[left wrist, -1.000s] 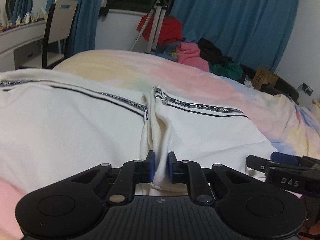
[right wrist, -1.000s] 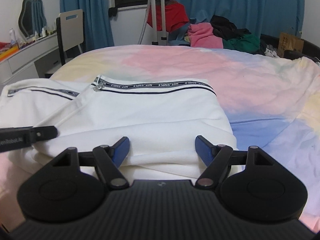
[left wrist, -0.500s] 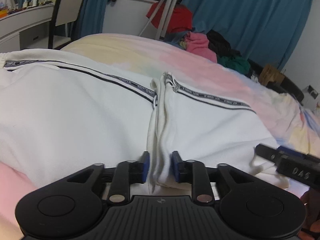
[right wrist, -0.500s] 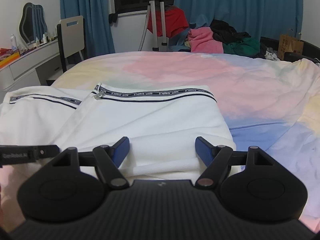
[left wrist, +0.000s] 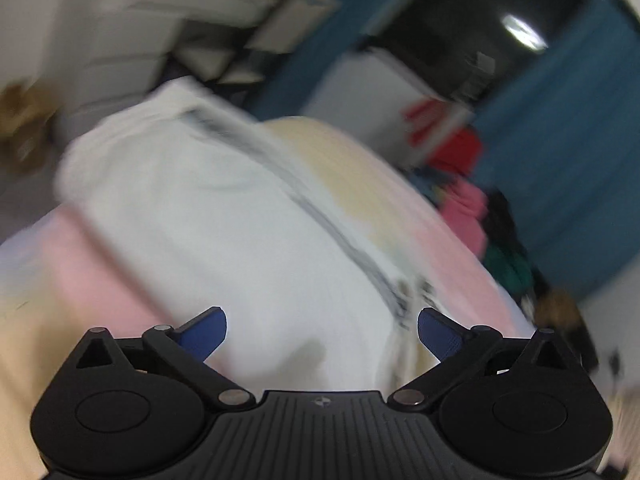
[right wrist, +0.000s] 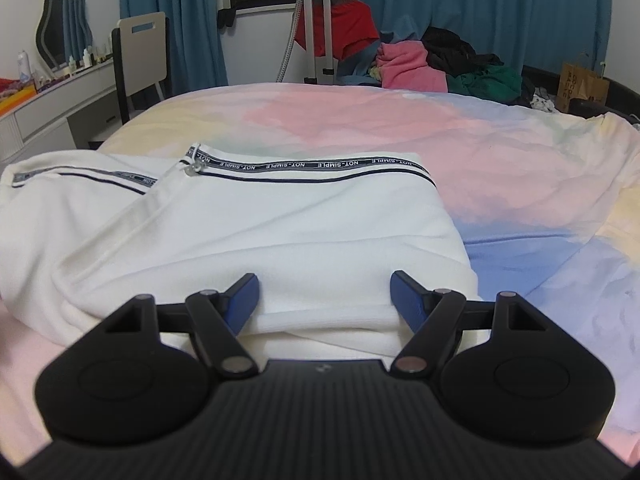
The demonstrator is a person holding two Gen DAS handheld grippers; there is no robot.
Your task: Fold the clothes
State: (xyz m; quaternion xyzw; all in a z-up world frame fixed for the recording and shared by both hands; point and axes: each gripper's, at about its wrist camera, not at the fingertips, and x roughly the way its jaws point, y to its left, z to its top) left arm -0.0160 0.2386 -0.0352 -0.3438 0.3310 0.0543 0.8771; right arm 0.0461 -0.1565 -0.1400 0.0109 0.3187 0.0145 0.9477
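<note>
A white garment (right wrist: 256,232) with a black lettered band along its far edge lies partly folded on the pastel bed sheet (right wrist: 500,184). In the blurred, tilted left wrist view the same white garment (left wrist: 224,232) spreads under my left gripper (left wrist: 322,334). Its jaws are opening wide, and no cloth is pinched between the blue pads (left wrist: 204,334). My right gripper (right wrist: 324,300) hovers open over the garment's near folded edge, with cloth lying below the gap and the pads not pressing on it.
A pile of red, pink, black and green clothes (right wrist: 424,64) sits past the bed's far side by a tripod (right wrist: 316,36). Blue curtains hang behind. At the left stand a chair (right wrist: 140,60) and a white dresser (right wrist: 48,108). A paper bag (right wrist: 582,84) sits far right.
My left gripper let go of the bunched fold it pinched, spread wide, rolled and swung left along the garment. It has left the right wrist view. The right gripper kept still.
</note>
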